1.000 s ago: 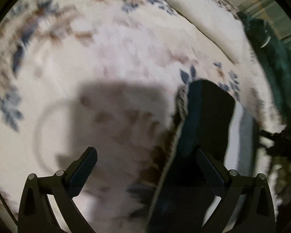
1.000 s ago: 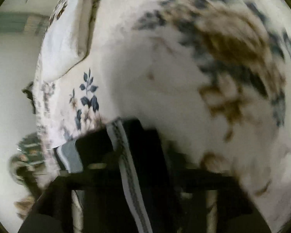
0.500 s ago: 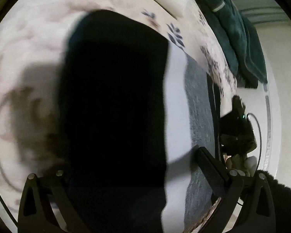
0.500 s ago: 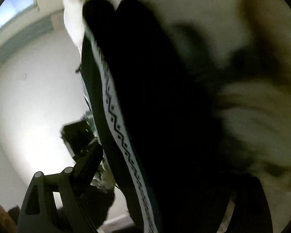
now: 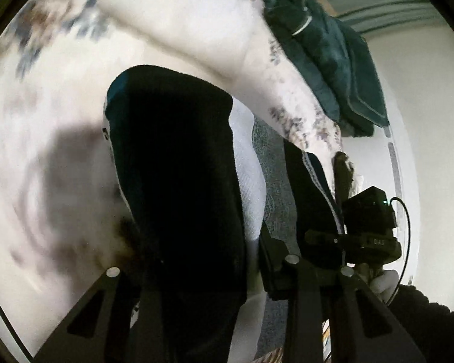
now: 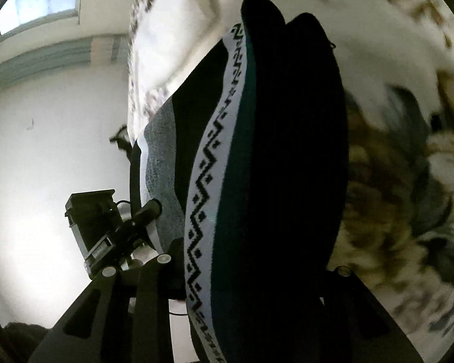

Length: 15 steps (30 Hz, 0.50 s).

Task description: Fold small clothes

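Mid-fold: dark knit garment with white zigzag band (image 6: pixel 257 181) hangs lifted above floral bedspread (image 5: pixel 45 90), left claw (image 5: pixel 196 272) and right claw (image 6: pixel 254 266) each clamped on it; laying down and smoothing remain.

Both wrist views sit close, sharing the dark garment (image 5: pixel 178 181) between them.

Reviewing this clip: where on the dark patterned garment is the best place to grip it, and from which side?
Grip the dark garment at its near edge, one end per gripper, coming from the person's side of the bed. It already hangs stretched between the left gripper and the right gripper, with the white zigzag band running lengthwise, so holding that edge probably keeps the fold line straight.
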Motion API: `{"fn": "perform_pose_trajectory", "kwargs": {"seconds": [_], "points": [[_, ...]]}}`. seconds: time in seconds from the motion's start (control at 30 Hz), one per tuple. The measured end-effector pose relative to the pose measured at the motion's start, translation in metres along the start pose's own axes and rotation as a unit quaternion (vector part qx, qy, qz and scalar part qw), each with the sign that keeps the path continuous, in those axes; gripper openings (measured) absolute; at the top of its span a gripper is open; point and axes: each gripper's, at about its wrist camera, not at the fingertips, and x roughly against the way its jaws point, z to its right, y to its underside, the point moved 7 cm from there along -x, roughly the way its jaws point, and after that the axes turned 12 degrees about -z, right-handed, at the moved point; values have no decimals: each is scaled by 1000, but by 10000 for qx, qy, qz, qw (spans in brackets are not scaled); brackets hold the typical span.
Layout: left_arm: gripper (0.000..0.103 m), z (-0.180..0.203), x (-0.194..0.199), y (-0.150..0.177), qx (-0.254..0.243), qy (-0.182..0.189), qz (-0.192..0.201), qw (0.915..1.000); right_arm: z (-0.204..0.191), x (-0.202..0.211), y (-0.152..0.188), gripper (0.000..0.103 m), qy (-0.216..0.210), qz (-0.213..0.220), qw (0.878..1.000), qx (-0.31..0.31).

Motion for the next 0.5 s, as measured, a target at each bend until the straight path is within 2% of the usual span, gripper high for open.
{"fn": "perform_pose_trajectory", "kwargs": {"seconds": [0.07,0.2,0.33,0.5], "points": [[29,5,20,-20,-189,-43,-12,9998,-22,12,-11,35,-16,236,9997,-10],[29,15,66,-91,-515,-125,29,9986,-81,23,-51,35,-25,686,9976,87],[29,5,96,-167,-602,-281,234,9975,-134,34,-125,35,-28,1005,9946,248],[29,-23,96,-261,-507,-448,337,9971,-162,26,-222,35,16,1164,9924,395]]}}
